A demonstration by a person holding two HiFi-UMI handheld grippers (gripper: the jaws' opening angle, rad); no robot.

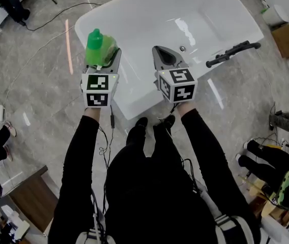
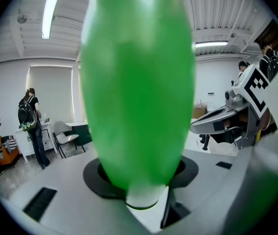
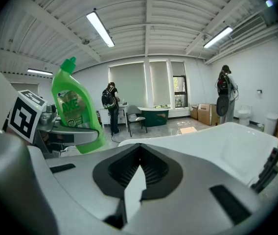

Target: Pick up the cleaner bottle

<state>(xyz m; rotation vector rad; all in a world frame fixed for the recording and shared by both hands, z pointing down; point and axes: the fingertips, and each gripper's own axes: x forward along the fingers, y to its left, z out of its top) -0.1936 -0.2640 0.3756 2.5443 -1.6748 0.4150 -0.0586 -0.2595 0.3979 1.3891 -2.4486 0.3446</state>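
head view
- person, standing, seen from above; both arms in black sleeves reach forward, side by side, apart. the hands themselves are hidden under the marker cubes.
- left hand-held gripper (image 1: 105, 60): pointing forward and slightly down, closed on the cleaner bottle (image 1: 98, 47).
- cleaner bottle: green, upright, cap uppermost, held in the air over the near left rim of the white bathtub (image 1: 144, 11). its lower body is covered by the jaws.
- right hand-held gripper (image 1: 165, 57): same pose, over the bathtub's near edge, jaws together in a point, nothing in them.
- black handled item (image 1: 233, 53): lies across the bathtub's right rim; its kind cannot be made out.

left gripper view
- cleaner bottle fills the middle as a blurred green mass between the jaws; top and base are cut off, label not visible, and the contact with the pads is hidden behind it.
- right hand-held gripper shows at the right edge, partly cut off.

right gripper view
- jaws meet at their tips, empty.
- cleaner bottle at left, clamped in the left hand-held gripper, tilted a little in this picture; label only partly legible.
- bathtub at right, its far end cut off.
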